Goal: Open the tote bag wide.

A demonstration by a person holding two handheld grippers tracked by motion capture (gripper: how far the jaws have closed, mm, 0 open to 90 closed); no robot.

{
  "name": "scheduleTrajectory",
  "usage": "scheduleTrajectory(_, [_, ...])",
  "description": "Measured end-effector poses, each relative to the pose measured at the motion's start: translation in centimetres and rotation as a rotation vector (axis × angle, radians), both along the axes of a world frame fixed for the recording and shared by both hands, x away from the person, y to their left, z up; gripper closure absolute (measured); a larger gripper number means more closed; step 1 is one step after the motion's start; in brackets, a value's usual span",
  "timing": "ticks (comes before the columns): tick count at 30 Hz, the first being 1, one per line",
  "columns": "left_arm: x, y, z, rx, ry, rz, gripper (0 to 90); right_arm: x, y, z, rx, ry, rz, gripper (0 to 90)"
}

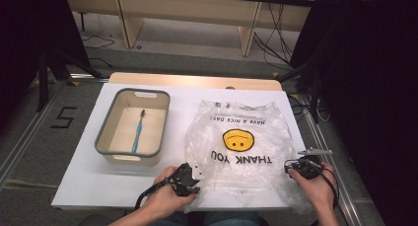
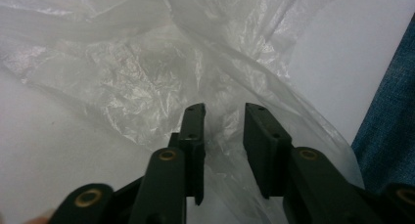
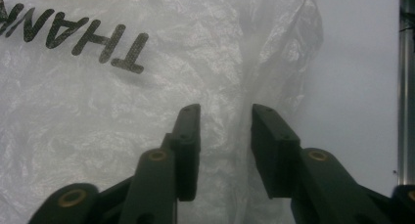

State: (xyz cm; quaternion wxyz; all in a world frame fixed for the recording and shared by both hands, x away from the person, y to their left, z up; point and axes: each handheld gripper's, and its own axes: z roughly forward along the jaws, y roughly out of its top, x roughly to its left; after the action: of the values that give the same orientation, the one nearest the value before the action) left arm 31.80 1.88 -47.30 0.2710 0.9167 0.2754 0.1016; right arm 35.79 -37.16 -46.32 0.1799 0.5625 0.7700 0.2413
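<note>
A clear plastic bag (image 1: 241, 132) with a yellow smiley and "THANK YOU" print lies flat on the white table (image 1: 84, 181), its near edge toward the person. My left gripper (image 1: 193, 176) is at the bag's near left corner. In the left gripper view its jaws (image 2: 224, 109) stand apart over crumpled film (image 2: 137, 77), with a fold of it running between them. My right gripper (image 1: 298, 167) is at the near right corner. Its jaws (image 3: 226, 109) stand apart astride a raised crease of the bag (image 3: 98, 111).
A grey basket (image 1: 104, 132) stands left of the bag with a blue toothbrush (image 1: 138, 131) lying inside. The table's front edge runs just below both hands. A metal rail (image 3: 406, 87) lies past the table's right side. A blue-jeaned leg (image 2: 391, 126) shows beyond the edge.
</note>
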Motion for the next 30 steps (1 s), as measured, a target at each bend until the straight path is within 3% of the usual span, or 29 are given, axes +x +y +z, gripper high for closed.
scheduleTrajectory(2, [0.2, 0.0, 0.0, 0.001, 0.005, -0.002, 77.6, 0.0, 0.0, -0.1, 0.001, 0.008, 0.003, 69.8])
scheduleTrajectory(5, [0.5, 0.1, 0.1, 0.014, 0.001, 0.0, 86.1, 0.1, 0.0, -0.1, 0.006, 0.027, 0.008, 83.4])
scheduleTrajectory(8, [0.6, 0.1, 0.1, 0.014, 0.007, -0.002, 89.1, 0.0, -0.1, 0.0, 0.012, 0.023, 0.011, 89.4])
scheduleTrajectory(10, [1.0, 0.1, 0.4, 0.04, -0.023, 0.002, 89.2, 0.0, 0.0, 0.0, 0.017, 0.029, 0.013, 90.0])
scheduleTrajectory(22, [4.2, 0.2, 2.8, 0.042, -0.119, 0.07, 89.2, -0.4, 0.4, 0.5, 0.058, 0.025, 0.013, 90.0])
scheduleTrajectory(30, [6.9, 0.0, 3.1, 0.067, -0.134, 0.121, 89.2, -0.8, 0.9, 0.6, 0.083, 0.039, 0.02, 90.0])
